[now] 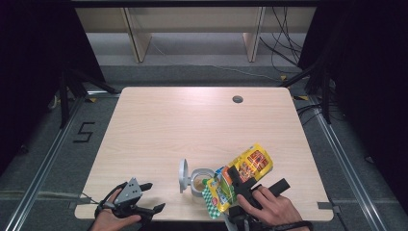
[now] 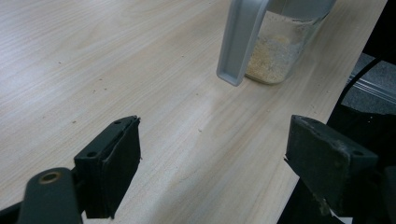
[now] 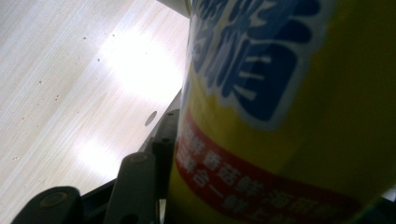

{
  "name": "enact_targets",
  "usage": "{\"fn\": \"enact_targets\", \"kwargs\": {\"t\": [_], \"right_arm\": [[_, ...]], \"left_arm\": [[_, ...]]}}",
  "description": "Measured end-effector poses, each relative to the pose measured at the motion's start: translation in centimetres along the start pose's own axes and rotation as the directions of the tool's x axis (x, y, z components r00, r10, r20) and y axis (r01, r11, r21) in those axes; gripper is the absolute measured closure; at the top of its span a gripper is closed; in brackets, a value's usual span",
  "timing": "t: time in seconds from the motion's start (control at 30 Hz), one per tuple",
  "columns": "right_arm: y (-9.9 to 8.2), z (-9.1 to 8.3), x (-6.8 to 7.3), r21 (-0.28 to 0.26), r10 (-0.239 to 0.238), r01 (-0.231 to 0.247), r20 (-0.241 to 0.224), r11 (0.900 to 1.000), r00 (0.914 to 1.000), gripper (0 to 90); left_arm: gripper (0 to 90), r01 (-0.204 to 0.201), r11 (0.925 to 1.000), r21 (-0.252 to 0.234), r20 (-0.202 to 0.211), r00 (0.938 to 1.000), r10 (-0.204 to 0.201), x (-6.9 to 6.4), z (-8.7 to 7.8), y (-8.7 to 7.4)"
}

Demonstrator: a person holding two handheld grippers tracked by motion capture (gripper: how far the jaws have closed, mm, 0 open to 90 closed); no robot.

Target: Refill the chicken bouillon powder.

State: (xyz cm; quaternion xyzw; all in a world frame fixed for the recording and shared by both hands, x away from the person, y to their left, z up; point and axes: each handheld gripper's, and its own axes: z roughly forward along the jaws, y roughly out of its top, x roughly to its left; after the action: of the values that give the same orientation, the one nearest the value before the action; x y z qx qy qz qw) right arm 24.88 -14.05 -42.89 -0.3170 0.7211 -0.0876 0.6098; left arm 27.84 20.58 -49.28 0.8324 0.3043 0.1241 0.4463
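The wooden surface (image 1: pixel 192 125) carries a small clear jar (image 1: pixel 201 181) near its front edge, and everything else is placed here relative to that jar. A yellow seasoning packet (image 1: pixel 243 174) is held tilted just to the right of the jar and above it, its lower green-checked end hanging over or against the jar's right rim; whether the two touch cannot be told. The packet is gripped by the right tool (image 1: pixel 239 183), whose jaws are closed partway on its middle, as the right gripper view confirms with the packet (image 3: pixel 289 116) pressed against a black jaw. The jar's grey flip lid (image 1: pixel 183 175) stands open on the jar's left side, so the opening step is judged done. A pale granular layer (image 2: pixel 273 56) is seen low inside the jar (image 2: pixel 285 42) in the left gripper view, well short of the top, so the pouring is judged to be under way or only partly finished. Whether grains are falling at this moment cannot be made out. The left tool (image 1: pixel 149 198) is held well to the left of the jar, near the surface's front edge, with its jaws standing wide apart and nothing between them. Left to be done, as judged from the scene, are the rest of the pour, the setting down of the packet, and the shutting of the lid.
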Motion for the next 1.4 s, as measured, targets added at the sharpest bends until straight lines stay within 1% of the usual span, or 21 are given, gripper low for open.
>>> {"fn": "enact_targets", "kwargs": {"t": [0.1,0.17,0.23,0.3,0.4,0.43,0.53,0.63,0.67,0.73,0.83,0.9,0.93,1.0,1.07,1.13,1.17,1.2,1.3,1.33,1.4], "right_arm": [[-0.06,0.0,-0.03,0.005,-0.001,0.001,0.001,1.0,1.0,58.0],[-0.13,-0.04,-0.04,0.003,0.003,-0.003,-0.001,1.0,1.0,58.0],[-0.14,-0.01,-0.03,0.007,0.003,-0.003,0.001,1.0,1.0,58.0],[-0.16,-0.06,-0.02,0.007,0.003,-0.003,0.0,1.0,1.0,58.0],[-0.13,-0.01,-0.03,0.007,0.001,-0.001,-0.001,1.0,1.0,58.1],[-0.13,-0.03,-0.03,0.005,0.001,-0.001,-0.004,1.0,1.0,58.1],[-0.13,0.0,-0.02,0.004,0.003,-0.003,0.001,1.0,1.0,58.1],[-0.19,-0.03,-0.1,0.001,0.004,-0.004,-0.021,1.0,0.9998,58.0],[-0.18,-0.04,-0.01,0.006,0.005,-0.005,0.001,1.0,1.0,58.1],[-0.22,-0.04,-0.1,0.004,0.001,-0.001,-0.017,1.0,0.9998,58.1],[-0.23,-0.05,-0.04,0.008,-0.002,0.002,0.0,1.0,1.0,58.2],[-0.25,-0.05,-0.11,0.003,0.0,0.0,-0.022,1.0,0.9998,58.2],[-0.26,-0.07,-0.03,0.004,0.002,-0.002,-0.001,1.0,1.0,58.2],[-0.23,-0.04,-0.01,0.008,-0.004,0.004,-0.001,1.0,1.0,58.3],[-0.27,-0.03,-0.09,0.003,-0.005,0.005,-0.018,1.0,0.9998,58.3],[-0.28,-0.03,0.0,0.008,-0.003,0.003,0.0,1.0,1.0,58.4],[-0.31,-0.01,-0.05,0.005,0.0,0.0,-0.018,1.0,0.9998,58.5],[-0.31,-0.07,-0.02,0.01,-0.002,0.002,-0.005,1.0,1.0,58.5],[-0.36,0.0,-0.05,0.005,0.001,-0.001,-0.023,1.0,0.9997,58.6],[-0.35,-0.04,0.04,0.007,0.001,-0.001,-0.001,1.0,1.0,58.6],[-0.36,-0.03,0.02,0.007,0.0,0.0,-0.001,1.0,1.0,58.6]], "left_arm": [[17.3,-0.012,0.9998,0.017,-0.006,0.9999,0.012,0.1,-0.06,0.03],[17.3,0.003,1.0,0.002,0.001,1.0,-0.003,-0.03,0.01,0.01],[17.4,-0.013,0.9998,0.016,-0.005,0.9999,0.013,0.11,-0.05,0.04],[17.4,0.005,1.0,0.002,0.0,1.0,-0.005,-0.04,-0.01,0.02],[17.3,-0.011,0.9998,0.016,-0.006,0.9999,0.011,0.1,-0.06,0.03],[17.4,0.003,1.0,0.001,0.0,1.0,-0.003,-0.04,0.0,0.0],[17.3,0.003,1.0,0.002,-0.001,1.0,-0.003,-0.01,0.0,0.02],[17.4,0.002,1.0,-0.001,0.0,1.0,-0.002,-0.01,0.0,0.03],[17.4,-0.006,0.9999,0.011,-0.004,1.0,0.006,0.07,-0.04,0.04],[17.4,0.004,1.0,-0.001,0.0,1.0,-0.004,-0.04,0.0,-0.01],[17.4,-0.011,0.9998,0.015,-0.007,0.9999,0.012,0.12,-0.06,0.04],[17.4,0.006,1.0,0.001,0.0,1.0,-0.006,-0.04,-0.01,0.02],[17.4,0.001,1.0,0.001,0.0,1.0,-0.001,0.0,-0.01,0.04],[17.4,-0.011,0.9998,0.017,-0.006,0.9999,0.011,0.1,-0.06,0.03],[17.4,0.003,1.0,0.003,0.0,1.0,-0.003,-0.02,-0.01,0.02],[17.4,-0.012,0.9998,0.016,-0.006,0.9999,0.012,0.11,-0.06,0.03],[17.4,-0.006,0.9999,0.01,-0.004,1.0,0.006,0.06,-0.03,0.0],[17.3,0.004,1.0,0.003,0.001,1.0,-0.004,-0.03,0.0,0.02],[17.4,-0.013,0.9998,0.016,-0.006,0.9999,0.013,0.11,-0.07,0.03],[17.4,0.003,1.0,0.002,0.0,1.0,-0.003,-0.02,-0.01,0.02],[17.4,-0.011,0.9998,0.015,-0.006,0.9999,0.011,0.12,-0.06,0.04]]}}
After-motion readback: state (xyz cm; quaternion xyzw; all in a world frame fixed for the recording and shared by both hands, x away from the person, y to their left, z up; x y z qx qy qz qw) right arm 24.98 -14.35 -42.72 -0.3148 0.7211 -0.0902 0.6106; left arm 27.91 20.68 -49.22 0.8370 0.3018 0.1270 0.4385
